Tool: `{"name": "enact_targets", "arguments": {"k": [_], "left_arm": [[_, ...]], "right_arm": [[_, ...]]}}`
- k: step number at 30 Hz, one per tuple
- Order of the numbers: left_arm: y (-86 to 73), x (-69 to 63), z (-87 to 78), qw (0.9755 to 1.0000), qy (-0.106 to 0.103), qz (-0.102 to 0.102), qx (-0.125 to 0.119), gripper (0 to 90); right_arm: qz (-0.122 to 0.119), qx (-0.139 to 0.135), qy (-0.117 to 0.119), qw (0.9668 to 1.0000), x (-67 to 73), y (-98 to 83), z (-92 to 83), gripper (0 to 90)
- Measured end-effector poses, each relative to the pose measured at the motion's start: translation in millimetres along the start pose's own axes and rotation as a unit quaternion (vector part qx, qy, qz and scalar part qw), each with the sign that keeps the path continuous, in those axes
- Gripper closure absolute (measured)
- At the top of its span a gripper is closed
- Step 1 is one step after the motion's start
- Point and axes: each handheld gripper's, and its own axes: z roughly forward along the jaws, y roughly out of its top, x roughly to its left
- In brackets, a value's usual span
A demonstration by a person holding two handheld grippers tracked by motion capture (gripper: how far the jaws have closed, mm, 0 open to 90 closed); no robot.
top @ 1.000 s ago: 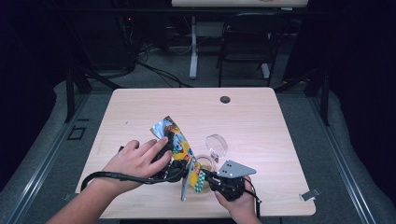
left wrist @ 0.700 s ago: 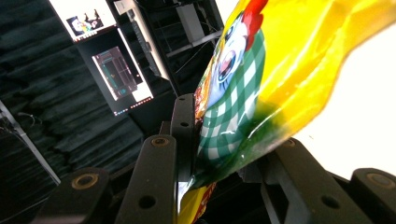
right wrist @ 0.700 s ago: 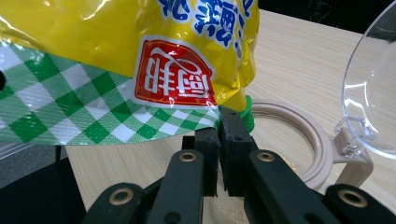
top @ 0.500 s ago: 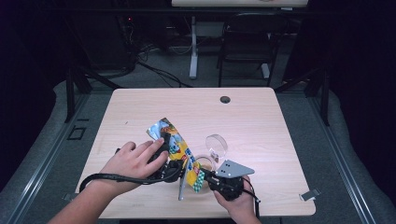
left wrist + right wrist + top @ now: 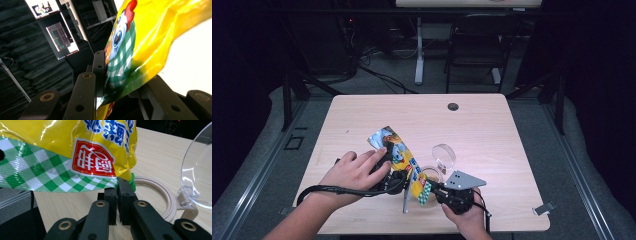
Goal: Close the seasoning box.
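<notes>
The glossy yellow snack bag with a green-and-white checked band (image 5: 404, 162) hangs above the near edge of the pale wooden table (image 5: 492, 125), held by both tools over a round clear-lidded container with a beige rim (image 5: 437, 172). The right gripper (image 5: 432, 186) has its jaws pressed almost together on the bag's checked corner; the left gripper (image 5: 399, 177) clamps the bag's side. This looks like tearing or pouring — best done, I judge, by keeping the right pinch firm on the seam and the mouth centred over the rim. In the right gripper view a red badge (image 5: 93, 161) bears white Chinese characters, upside down; blue characters sit above — neither is legible enough to name.
</notes>
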Motion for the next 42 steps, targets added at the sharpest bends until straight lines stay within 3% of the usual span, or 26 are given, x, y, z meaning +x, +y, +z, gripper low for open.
{"name": "enact_targets", "arguments": {"k": [12,20,26,42], "left_arm": [[-2.3,-4.6,4.1,0.9998,-0.013,-0.016,-0.001,74.9],[-4.3,-12.5,6.4,0.9985,-0.027,-0.047,-0.006,75.8],[-6.1,-19.0,7.8,0.9965,-0.034,-0.076,-0.01,76.1],[-10.5,-35.2,13.2,0.9917,-0.052,-0.116,-0.017,77.5]], "right_arm": [[-0.01,-0.002,-0.007,0.9999,1.5,0.8,-1.4,87.3],[-0.014,0.001,-0.011,0.9998,2.2,0.6,-0.8,87.3],[-0.018,-0.001,-0.015,0.9997,2.4,0.3,-0.5,87.2],[-0.031,0.003,-0.026,0.9992,4.4,-0.3,2.6,87.1]]}}
